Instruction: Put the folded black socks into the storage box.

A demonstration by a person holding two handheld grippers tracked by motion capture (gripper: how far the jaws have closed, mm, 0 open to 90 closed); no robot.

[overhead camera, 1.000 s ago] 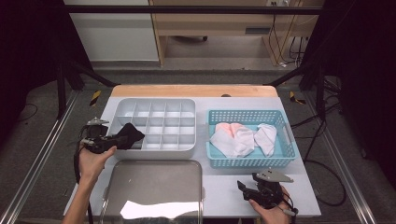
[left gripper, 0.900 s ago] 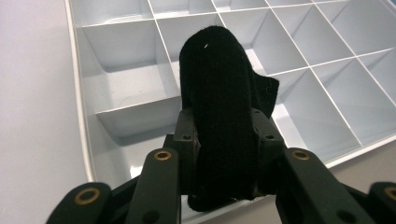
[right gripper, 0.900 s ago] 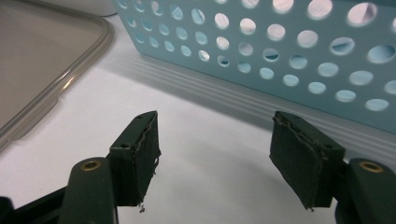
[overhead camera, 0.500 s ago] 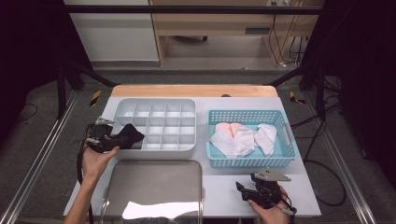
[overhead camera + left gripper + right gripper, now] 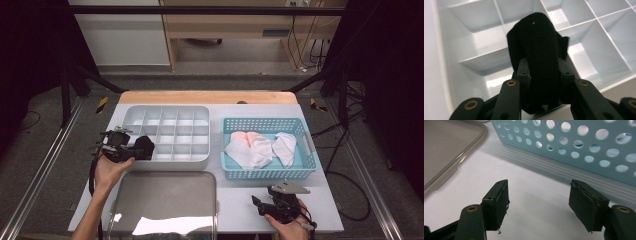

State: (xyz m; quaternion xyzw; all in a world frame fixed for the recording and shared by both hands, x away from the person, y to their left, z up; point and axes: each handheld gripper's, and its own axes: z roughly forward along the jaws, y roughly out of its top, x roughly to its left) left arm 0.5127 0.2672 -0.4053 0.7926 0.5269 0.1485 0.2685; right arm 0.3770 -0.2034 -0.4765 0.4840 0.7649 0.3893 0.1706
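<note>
Left gripper [image 5: 541, 75] clamped on black sock [image 5: 537, 50], right gripper [image 5: 539, 202] jaws wide, empty

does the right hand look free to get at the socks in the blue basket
Probably yes: the right tongs are open and empty just in front of the basket, whose top is open, so the socks lie uncovered.
</note>
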